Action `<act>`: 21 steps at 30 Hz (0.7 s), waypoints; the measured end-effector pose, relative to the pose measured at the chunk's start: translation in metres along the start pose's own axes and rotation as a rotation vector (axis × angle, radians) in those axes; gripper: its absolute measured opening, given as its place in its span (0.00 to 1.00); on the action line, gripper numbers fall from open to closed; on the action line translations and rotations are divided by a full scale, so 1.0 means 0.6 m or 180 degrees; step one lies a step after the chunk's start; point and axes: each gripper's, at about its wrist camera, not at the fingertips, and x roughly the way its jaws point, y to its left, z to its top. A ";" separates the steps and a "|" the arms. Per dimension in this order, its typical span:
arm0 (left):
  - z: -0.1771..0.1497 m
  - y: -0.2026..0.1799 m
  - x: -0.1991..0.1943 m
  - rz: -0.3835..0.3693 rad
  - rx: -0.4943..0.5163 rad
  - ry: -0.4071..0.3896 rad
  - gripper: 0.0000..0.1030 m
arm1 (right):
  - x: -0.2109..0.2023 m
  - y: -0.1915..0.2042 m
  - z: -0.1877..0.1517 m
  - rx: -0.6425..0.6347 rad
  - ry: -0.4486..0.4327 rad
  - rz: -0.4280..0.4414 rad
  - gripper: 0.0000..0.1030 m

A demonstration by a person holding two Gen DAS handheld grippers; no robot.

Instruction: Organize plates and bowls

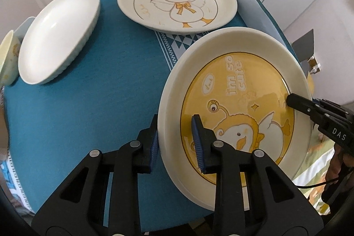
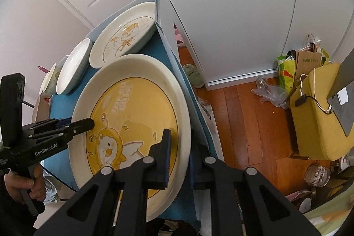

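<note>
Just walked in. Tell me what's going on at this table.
A person is holding a gripper in each hand, and both are clamped on the yellow cartoon plate: the left gripper on one rim, the right gripper on the opposite rim. On the blue tablecloth beyond it sit a duck plate, a plain white dish and a small bowl, all untouched.

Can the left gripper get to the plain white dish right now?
Probably not yet. The left gripper is shut on the yellow plate, so it is busy. The white dish sits uncovered on the blue cloth.
</note>
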 end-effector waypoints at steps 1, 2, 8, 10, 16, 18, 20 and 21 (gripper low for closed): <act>-0.002 0.004 -0.004 0.0009 -0.0006 -0.0001 0.24 | -0.001 0.002 0.004 -0.0003 0.0024 0.0002 0.13; -0.004 0.007 -0.009 0.0015 -0.0020 -0.0004 0.24 | -0.001 0.003 0.004 -0.0013 0.0033 0.0001 0.13; -0.017 0.015 -0.040 0.0064 -0.0158 -0.0089 0.24 | -0.012 0.032 0.024 -0.0186 0.0067 -0.0021 0.13; -0.027 0.032 -0.056 0.0073 -0.0215 -0.0129 0.24 | -0.016 0.050 0.027 -0.0238 0.0062 -0.0014 0.13; -0.068 0.113 -0.114 0.0123 -0.0364 -0.0252 0.24 | -0.030 0.113 0.039 -0.0440 0.0048 0.0030 0.13; -0.086 0.149 -0.137 0.0164 -0.0409 -0.0288 0.24 | -0.033 0.124 0.044 -0.0513 0.0052 0.0066 0.13; -0.105 0.184 -0.157 0.0216 -0.0469 -0.0322 0.24 | -0.034 0.124 0.044 -0.0577 0.0062 0.0101 0.13; -0.116 0.204 -0.167 0.0242 -0.0502 -0.0330 0.24 | -0.033 0.124 0.043 -0.0609 0.0070 0.0125 0.13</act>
